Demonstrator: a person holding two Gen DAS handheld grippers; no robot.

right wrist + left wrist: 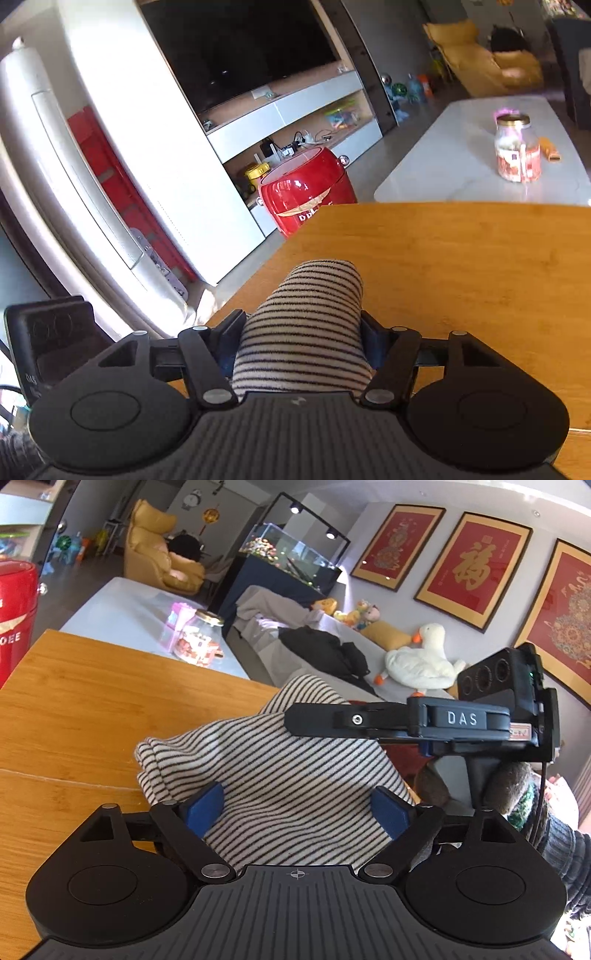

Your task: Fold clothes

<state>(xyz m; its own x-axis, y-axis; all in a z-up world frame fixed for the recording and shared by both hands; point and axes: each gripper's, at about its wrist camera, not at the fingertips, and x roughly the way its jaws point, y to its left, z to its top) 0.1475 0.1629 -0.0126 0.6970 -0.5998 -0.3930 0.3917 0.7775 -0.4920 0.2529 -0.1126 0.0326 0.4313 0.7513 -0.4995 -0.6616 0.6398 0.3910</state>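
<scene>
Where the two views overlap, one item is common to both: a striped garment (280,775), cream with thin dark stripes, bunched on a wooden table (85,709).

Item 1, left gripper (295,808). Lower centre of the left wrist view. Jaws stand wide apart; the blue pads (205,805) sit on either side of the cloth, which runs between them and on under the gripper body. Whether either pad presses the cloth cannot be told. Judged purpose: set astride the fabric, ready to close on it or just let go of it; the scene fits both.

Item 2, right gripper (301,332). Lower centre of the right wrist view; seen also from the side at centre right of the left wrist view, reaching over the cloth. Jaws are clamped on a rolled or doubled thickness of the striped garment (306,317), which bulges forward between them. Judged purpose: holding a fold or edge up off the table so it can be carried over.

Item 3, garment state. Rumpled, with a thick doubled edge at centre left of the left wrist view. No neat folded shape shows.

Hidden or unclear: the kind of garment, its full outline, and its near part, covered by both gripper bodies. The table's right edge is cut off behind cloth. A sleeve (565,845) shows at lower right; the hand is mostly hidden.

Surroundings: red tub (306,192), glass jar (517,151).
</scene>
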